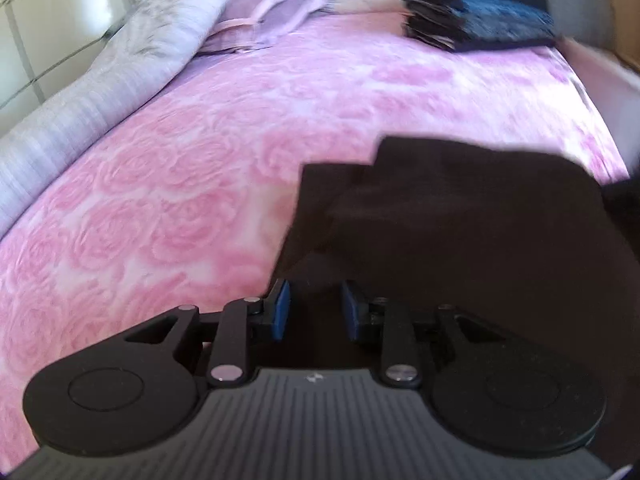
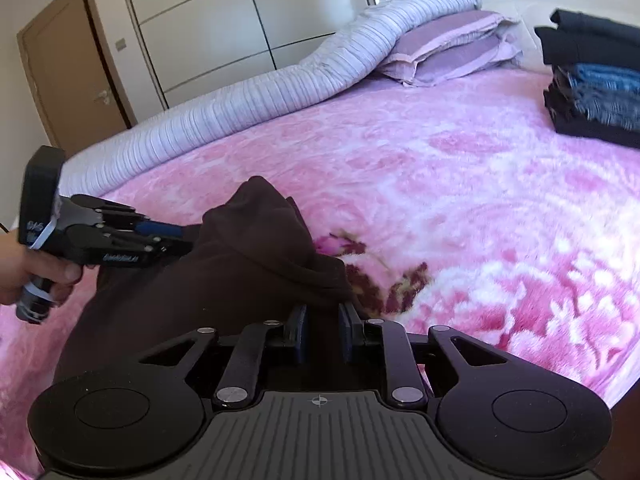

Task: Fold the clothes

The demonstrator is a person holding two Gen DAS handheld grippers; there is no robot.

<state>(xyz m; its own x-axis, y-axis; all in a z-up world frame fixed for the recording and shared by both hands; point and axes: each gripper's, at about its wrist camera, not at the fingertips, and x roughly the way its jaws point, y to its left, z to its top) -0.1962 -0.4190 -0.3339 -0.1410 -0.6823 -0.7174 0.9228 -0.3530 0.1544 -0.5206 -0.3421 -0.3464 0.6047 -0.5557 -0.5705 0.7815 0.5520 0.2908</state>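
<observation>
A dark brown garment (image 1: 460, 216) lies on the pink rose-patterned blanket (image 1: 200, 152), partly folded over itself. My left gripper (image 1: 316, 308) sits at its left edge with the blue pads apart and dark cloth between them. In the right wrist view the garment (image 2: 224, 280) bunches up in a peak, and the left gripper (image 2: 176, 240) meets its left side. My right gripper (image 2: 322, 332) has its pads narrowly apart with a fold of the brown cloth between them.
A stack of folded dark and blue clothes (image 2: 596, 80) sits at the far right of the bed, also in the left wrist view (image 1: 480, 8). A purple pillow (image 2: 452, 48) and rolled striped duvet (image 2: 248, 108) line the far side. Wardrobe doors (image 2: 240, 28) stand behind.
</observation>
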